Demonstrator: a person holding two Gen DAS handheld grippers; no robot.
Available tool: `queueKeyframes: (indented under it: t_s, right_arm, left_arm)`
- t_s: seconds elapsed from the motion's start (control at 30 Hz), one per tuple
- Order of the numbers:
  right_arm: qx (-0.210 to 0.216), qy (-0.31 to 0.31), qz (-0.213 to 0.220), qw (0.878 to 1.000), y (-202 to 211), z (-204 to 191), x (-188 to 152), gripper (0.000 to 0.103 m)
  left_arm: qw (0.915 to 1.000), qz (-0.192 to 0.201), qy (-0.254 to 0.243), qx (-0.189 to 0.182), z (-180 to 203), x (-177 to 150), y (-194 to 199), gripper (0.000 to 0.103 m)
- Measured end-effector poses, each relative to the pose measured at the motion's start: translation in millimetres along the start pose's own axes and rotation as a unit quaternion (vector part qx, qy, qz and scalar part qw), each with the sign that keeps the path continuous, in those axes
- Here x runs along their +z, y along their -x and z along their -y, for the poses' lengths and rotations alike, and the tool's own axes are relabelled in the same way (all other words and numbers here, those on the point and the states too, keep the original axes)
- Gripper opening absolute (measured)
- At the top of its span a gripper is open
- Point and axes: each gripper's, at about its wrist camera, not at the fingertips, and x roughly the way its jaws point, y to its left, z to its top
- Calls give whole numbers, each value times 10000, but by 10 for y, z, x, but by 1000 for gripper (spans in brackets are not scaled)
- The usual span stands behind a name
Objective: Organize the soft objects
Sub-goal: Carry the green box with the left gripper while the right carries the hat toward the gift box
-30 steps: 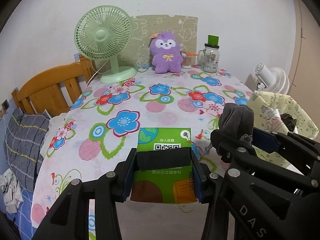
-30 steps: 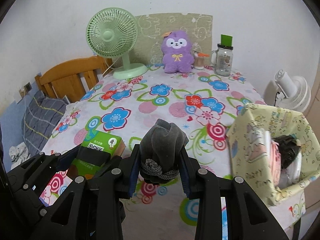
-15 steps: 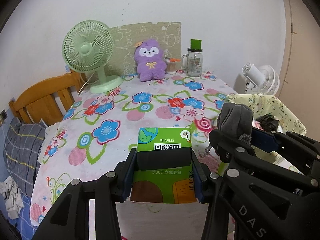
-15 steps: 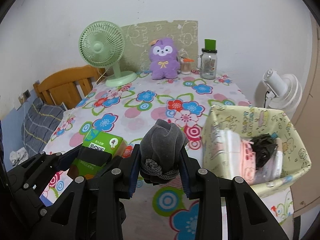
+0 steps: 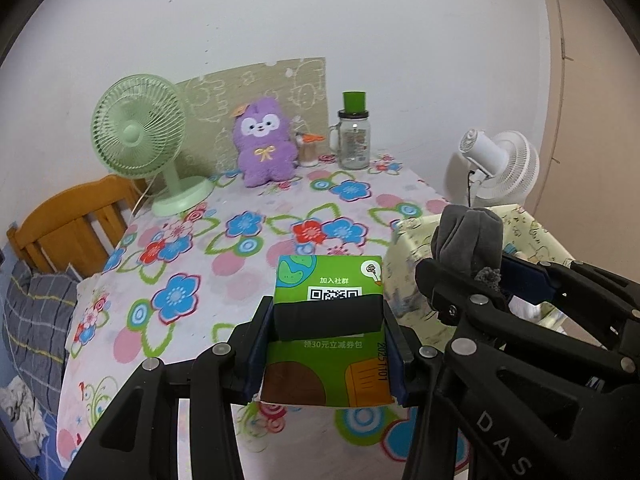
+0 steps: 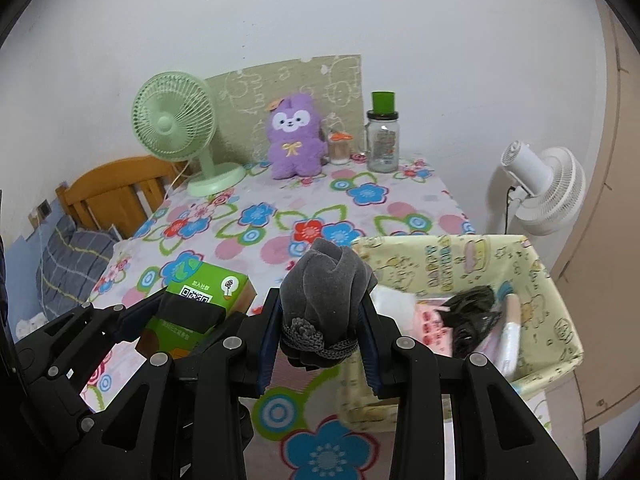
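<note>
My left gripper [image 5: 327,314] is shut on a green tissue pack [image 5: 328,368], with a black soft roll [image 5: 326,316] lying across it between the fingers. It hangs above the near edge of the floral table [image 5: 200,248]. My right gripper [image 6: 322,308] is shut on a grey velvet bundle [image 6: 326,280] with a knitted trim, held just left of the pale yellow fabric bin [image 6: 460,256]. The bin holds a pink pack [image 6: 432,320], a black item [image 6: 472,312] and white pieces. A purple plush [image 6: 294,136] sits upright at the table's far side.
A green desk fan [image 5: 140,132] and a glass jar with a green lid [image 5: 354,140] flank the plush at the table's back. A white floor fan [image 6: 548,188] stands right of the table, and a wooden headboard [image 5: 72,224] with a plaid pillow [image 5: 32,312] lies left.
Both grippers have drawn back, risen and shifted right with their loads. The table's back looks farther away, and the yellow bin has come fully into view beside the grey bundle.
</note>
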Motion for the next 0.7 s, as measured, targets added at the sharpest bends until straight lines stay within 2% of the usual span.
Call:
queueKeyframes:
  t_s: [0.7]
  right_arm:
    - [-533, -318, 164, 9979, 120, 734, 125, 39]
  left_arm:
    - [9973, 148, -448, -556, 725, 284, -173, 50]
